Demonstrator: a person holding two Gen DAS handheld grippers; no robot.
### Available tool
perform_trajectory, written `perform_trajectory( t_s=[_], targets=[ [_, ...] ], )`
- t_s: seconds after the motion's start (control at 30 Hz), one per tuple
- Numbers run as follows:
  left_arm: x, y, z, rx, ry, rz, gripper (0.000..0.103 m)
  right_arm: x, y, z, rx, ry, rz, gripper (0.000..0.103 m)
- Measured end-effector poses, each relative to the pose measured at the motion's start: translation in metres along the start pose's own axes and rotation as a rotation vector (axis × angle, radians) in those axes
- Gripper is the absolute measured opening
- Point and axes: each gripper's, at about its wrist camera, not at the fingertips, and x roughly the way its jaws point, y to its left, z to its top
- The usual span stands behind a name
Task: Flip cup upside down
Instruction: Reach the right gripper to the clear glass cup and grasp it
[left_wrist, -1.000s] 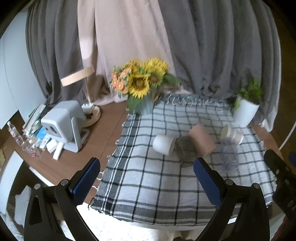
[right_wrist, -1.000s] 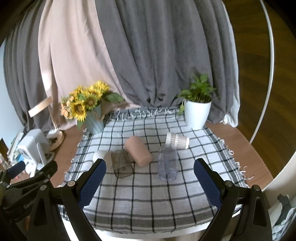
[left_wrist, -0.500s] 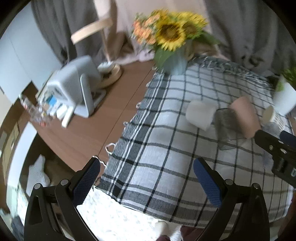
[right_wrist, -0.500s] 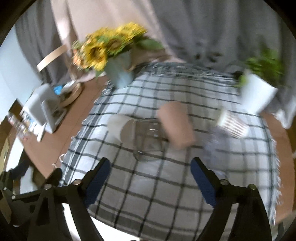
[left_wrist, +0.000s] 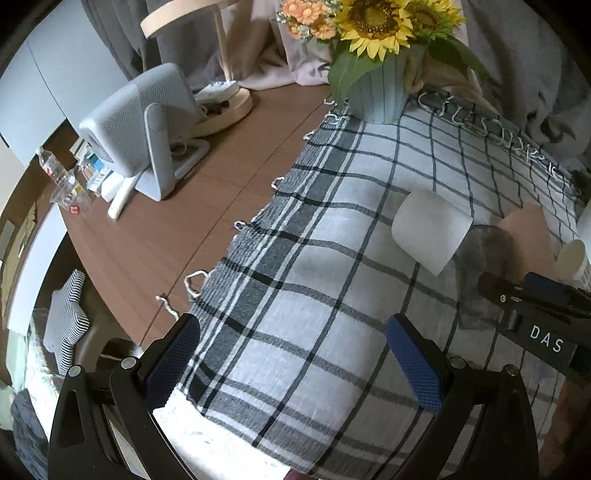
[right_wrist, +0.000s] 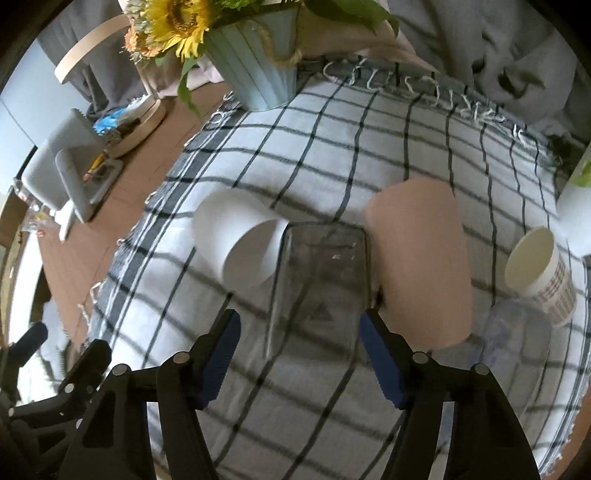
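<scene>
Right claw: my right gripper (right_wrist: 300, 354) stood wide, fingers spread, low over the checked tablecloth (right_wrist: 369, 147); nothing was held.
Target cup: the clear smoked-glass cup (right_wrist: 319, 284) lay on its side directly ahead of that claw, its near end between my two blue pads (right_wrist: 380, 363) but touching neither that I could see.
Neighbours: a white cup (right_wrist: 240, 236) lay on its side just to the left of the glass, mouth toward me; a pink cup (right_wrist: 424, 258) lay on its side just to its right. Whether either touched the glass, I could not tell.
Further right: a patterned paper cup (right_wrist: 539, 273) lay tipped over beside a clear plastic cup (right_wrist: 517, 332).
Left claw: my left gripper (left_wrist: 291, 363) was also wide and empty, hanging over the near left part of the cloth, well apart from the cups.
Back of table: a pale blue vase of sunflowers (right_wrist: 255, 66) stood on the cloth's far edge.
Bare tabletop: a grey fan-like appliance (left_wrist: 144, 125) stood on the wooden table (left_wrist: 184, 221).
</scene>
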Motion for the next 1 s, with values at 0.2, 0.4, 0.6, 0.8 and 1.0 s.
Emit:
perform_trajectory(
  t_s=[0.2,0.4,0.6,0.8,1.0],
  targets=[
    [0.01,-0.004,0.009,-0.029,0.013,-0.01,0.103,0.018,-0.009,0.013,0.0,0.038,-0.014,0.068],
    [0.019,-0.005,0.014,-0.05,0.029,-0.006,0.103,0.035,-0.009,0.019,-0.006,0.067,-0.02,0.069],
    [0.027,-0.003,0.013,-0.053,0.037,0.007,0.103,0.051,-0.007,0.024,-0.007,0.088,-0.046,0.069],
    [0.036,-0.001,0.011,-0.01,0.055,0.009,0.103,0.064,0.003,0.025,-0.023,0.1,-0.137,0.068],
    [0.043,0.004,0.019,0.078,0.059,-0.049,0.103,0.062,0.003,0.022,0.041,0.104,-0.166,0.067]
  ],
)
